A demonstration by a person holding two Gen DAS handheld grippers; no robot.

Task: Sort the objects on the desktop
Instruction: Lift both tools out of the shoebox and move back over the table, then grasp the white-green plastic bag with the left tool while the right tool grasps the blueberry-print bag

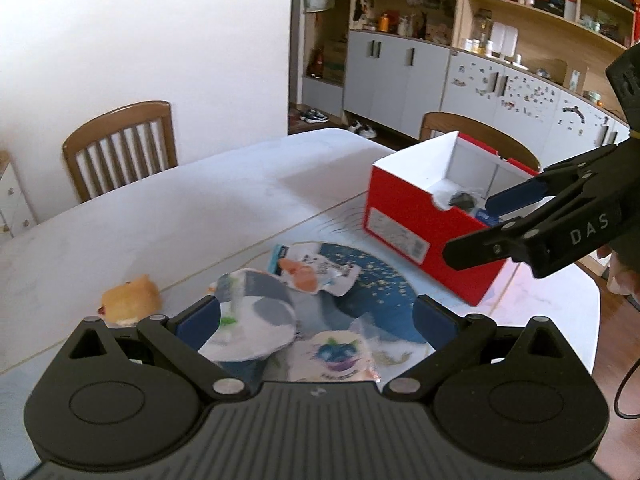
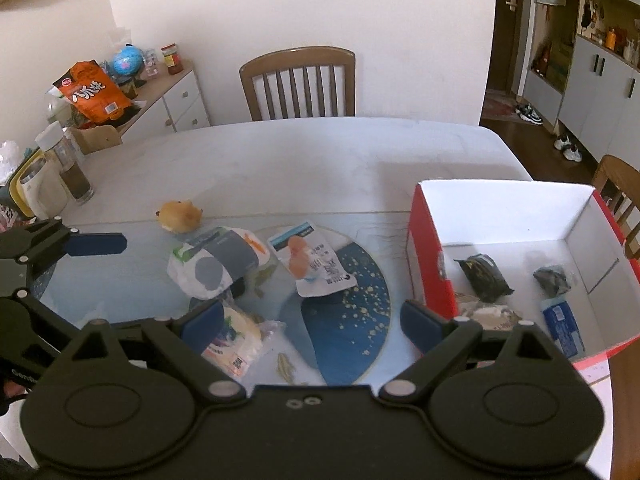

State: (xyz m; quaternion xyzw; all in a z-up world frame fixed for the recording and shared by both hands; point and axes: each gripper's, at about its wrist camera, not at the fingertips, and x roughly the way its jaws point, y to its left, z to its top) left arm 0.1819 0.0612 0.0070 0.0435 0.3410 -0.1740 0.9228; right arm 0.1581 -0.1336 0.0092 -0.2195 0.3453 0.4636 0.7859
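Both grippers gape wide, holding nothing: the left gripper [image 1: 316,316] hovers over the white-grey packet [image 1: 252,316], the right gripper [image 2: 312,322] beside the red box [image 2: 430,264]. The box holds what look like several small wrapped items, while the orange plush toy [image 2: 180,215] lies apart on the table [image 2: 300,160].

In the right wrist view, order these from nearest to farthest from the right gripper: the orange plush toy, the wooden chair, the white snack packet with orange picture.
1. White snack packet with orange picture, ahead of the right gripper.
2. Orange plush toy, farther left.
3. Wooden chair, beyond the table.

Glossy cardboard box [image 2: 430,264], crinkly plastic packets [image 2: 316,264], matt wooden chair [image 2: 298,80].
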